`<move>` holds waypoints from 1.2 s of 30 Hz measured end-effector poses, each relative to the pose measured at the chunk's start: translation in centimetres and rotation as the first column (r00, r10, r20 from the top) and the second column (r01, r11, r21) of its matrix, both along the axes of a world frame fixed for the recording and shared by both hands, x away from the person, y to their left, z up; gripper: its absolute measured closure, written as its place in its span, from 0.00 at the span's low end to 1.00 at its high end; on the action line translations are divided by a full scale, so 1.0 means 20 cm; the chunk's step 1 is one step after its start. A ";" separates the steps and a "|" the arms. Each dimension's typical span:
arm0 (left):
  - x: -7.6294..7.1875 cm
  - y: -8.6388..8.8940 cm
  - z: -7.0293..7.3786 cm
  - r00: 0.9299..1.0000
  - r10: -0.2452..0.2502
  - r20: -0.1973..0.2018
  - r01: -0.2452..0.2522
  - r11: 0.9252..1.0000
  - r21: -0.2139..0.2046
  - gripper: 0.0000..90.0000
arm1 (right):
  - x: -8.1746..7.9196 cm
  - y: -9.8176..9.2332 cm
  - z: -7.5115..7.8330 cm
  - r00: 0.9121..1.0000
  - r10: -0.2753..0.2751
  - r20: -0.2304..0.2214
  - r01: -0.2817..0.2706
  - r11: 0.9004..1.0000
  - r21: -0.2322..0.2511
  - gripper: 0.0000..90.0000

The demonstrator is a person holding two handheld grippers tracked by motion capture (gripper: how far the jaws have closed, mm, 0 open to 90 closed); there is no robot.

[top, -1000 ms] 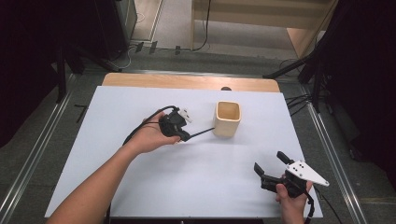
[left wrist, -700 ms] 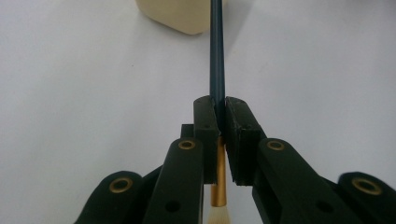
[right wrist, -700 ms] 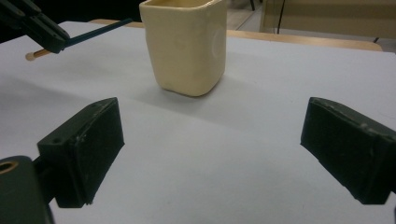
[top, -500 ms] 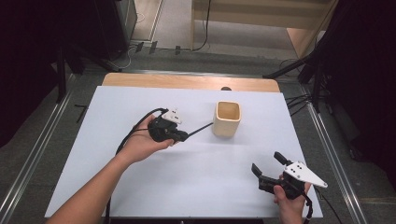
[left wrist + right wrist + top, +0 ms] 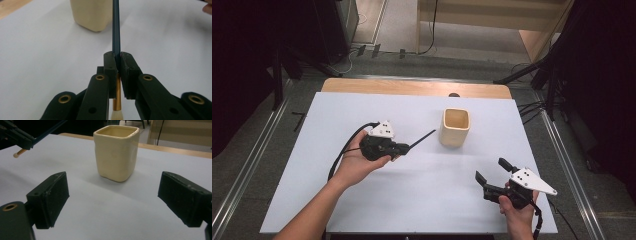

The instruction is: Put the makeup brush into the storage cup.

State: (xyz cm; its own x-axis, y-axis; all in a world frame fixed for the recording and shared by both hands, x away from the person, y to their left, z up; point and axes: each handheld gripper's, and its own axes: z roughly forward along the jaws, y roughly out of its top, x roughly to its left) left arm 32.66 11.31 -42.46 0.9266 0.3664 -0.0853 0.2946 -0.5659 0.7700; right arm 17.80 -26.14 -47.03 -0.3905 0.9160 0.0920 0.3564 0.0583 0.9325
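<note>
A cream square cup (image 5: 455, 127) stands upright on the white table (image 5: 362, 200), right of centre. My left gripper (image 5: 404, 148) is shut on a thin dark-handled brush (image 5: 422, 139) whose handle points at the cup and ends just short of it. In the left gripper view the pads (image 5: 111, 62) pinch the handle (image 5: 116, 30) above its gold ferrule (image 5: 116, 97). My right gripper (image 5: 490, 169) hovers near the front right; its jaws have just been closing a little but stand wide, with nothing between them. It faces the cup (image 5: 117, 152).
A wooden strip (image 5: 412, 87) runs along the table's far edge. Metal rails flank both sides, and cables lie on the floor beyond. The left gripper with the brush (image 5: 50, 128) shows at the top left of the right gripper view.
My left hand has drawn the brush left and toward the near edge, away from the cup. The right hand has stayed in place.
</note>
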 end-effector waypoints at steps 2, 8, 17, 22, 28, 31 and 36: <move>-0.02 0.02 0.00 1.000 0.015 0.002 -0.014 0.999 -0.029 0.94 | 0.01 0.01 0.01 1.000 -0.005 0.007 0.005 1.000 -0.002 0.15; -0.06 0.07 -0.01 0.999 0.053 0.005 -0.053 0.994 -0.093 0.94 | 0.03 0.07 0.04 1.000 -0.025 0.020 0.026 0.999 -0.048 0.16; -0.11 0.17 -0.01 0.994 0.114 -0.003 -0.112 0.970 -0.216 0.94 | 0.09 0.18 0.09 1.000 -0.015 0.012 0.016 0.997 -0.080 0.19; -0.14 0.17 0.00 0.992 0.127 0.014 -0.120 0.964 -0.237 0.94 | 0.13 0.23 0.13 1.000 -0.008 0.012 0.009 0.999 -0.035 0.22; -0.15 0.17 -0.01 0.991 0.132 0.023 -0.122 0.957 -0.262 0.94 | 0.17 0.33 0.18 1.000 0.016 0.019 -0.016 1.000 0.000 0.25; -0.16 0.15 -0.03 0.991 0.129 0.021 -0.118 0.954 -0.275 0.94 | 0.19 0.39 0.21 0.999 0.034 0.031 -0.035 0.999 0.021 0.26; -0.18 0.13 -0.04 0.991 0.128 0.030 -0.114 0.951 -0.288 0.94 | 0.22 0.48 0.23 0.998 0.058 0.040 -0.061 0.996 0.072 0.30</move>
State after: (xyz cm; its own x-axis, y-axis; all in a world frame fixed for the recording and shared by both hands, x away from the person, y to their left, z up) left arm 29.14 13.87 -43.35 0.8822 0.4430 -0.1595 0.3066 -0.2834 0.9087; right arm 22.26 -16.59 -42.33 -0.4487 0.8822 0.1425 0.3192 0.0093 0.9477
